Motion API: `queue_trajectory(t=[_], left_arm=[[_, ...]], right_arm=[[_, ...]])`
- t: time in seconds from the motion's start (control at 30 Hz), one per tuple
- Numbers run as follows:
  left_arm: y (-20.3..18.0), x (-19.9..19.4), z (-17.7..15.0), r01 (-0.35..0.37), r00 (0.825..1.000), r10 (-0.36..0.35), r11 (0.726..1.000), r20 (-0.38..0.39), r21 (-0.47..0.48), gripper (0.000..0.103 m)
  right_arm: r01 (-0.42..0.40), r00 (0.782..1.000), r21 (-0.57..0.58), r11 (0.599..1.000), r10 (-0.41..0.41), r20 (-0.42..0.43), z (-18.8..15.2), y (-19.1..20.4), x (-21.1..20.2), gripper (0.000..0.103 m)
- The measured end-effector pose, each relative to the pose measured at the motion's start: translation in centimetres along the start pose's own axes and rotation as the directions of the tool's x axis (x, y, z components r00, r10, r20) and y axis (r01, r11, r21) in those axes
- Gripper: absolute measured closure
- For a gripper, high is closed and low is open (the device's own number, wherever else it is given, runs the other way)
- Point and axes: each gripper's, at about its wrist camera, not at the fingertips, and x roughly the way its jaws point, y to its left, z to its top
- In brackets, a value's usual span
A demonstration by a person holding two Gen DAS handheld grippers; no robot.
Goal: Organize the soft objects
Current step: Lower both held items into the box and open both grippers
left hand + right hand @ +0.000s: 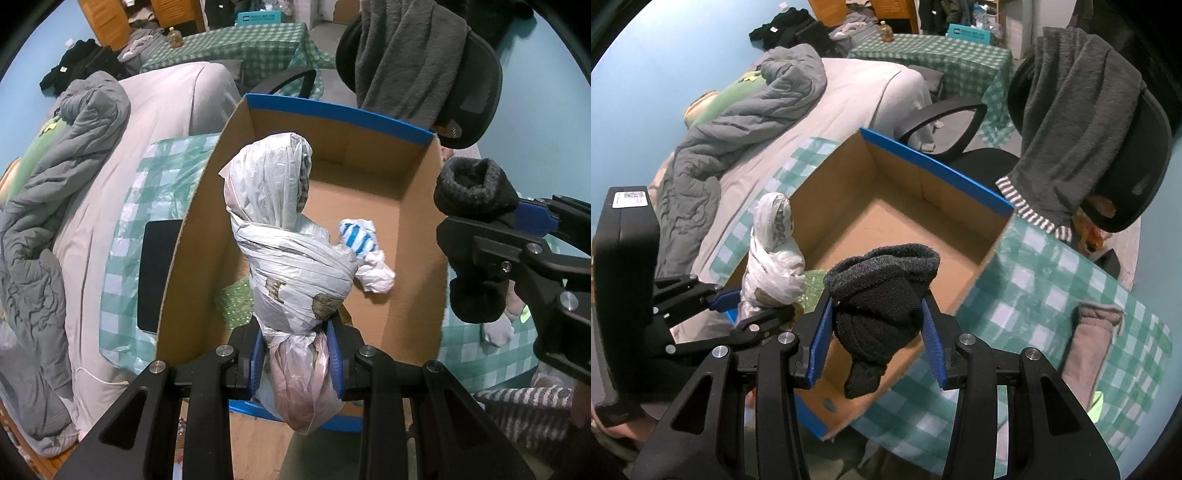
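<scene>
Carrying was the step in hand: the left gripper (298, 363) pinched a plastic-wrapped bundle (284, 243) above the cardboard box (936, 171), and the right gripper (877, 332) squeezed a dark rolled sock (882, 291) near its front rim. Next, I judged, each load needed lowering inside and releasing (a striped small bundle (356, 236) already lay there). A draped office chair (1123, 147) stood just behind.

A: Left hand-held gripper (297, 363) is clamped on a white plastic bundle (284, 236), upright over the open box (373, 206).

B: And at the right edge, the right hand-held gripper (480, 254) grips a dark sock roll (474, 192) beside the box wall.

A: A small striped bundle (360, 236) lies on the box floor. Bed (162, 110) at left.
</scene>
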Motion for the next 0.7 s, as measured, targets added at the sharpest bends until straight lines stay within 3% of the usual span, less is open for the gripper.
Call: queue_trajectory(t=[0.43, 0.7], left_arm=[[1.6, 1.6, 0.3, -0.021, 0.999, 0.021, 1.0, -0.033, -0.009, 0.074], [2.0, 1.4, 0.2, -0.038, 0.999, 0.038, 0.999, -0.033, -0.007, 0.059]], right_arm=[[0.009, 0.999, 0.013, 1.0, -0.008, -0.032, 1.3, 1.0, 2.0, 0.055], [0.038, 0.999, 0.011, 0.999, -0.037, -0.019, 1.6, 1.4, 2.0, 0.047]])
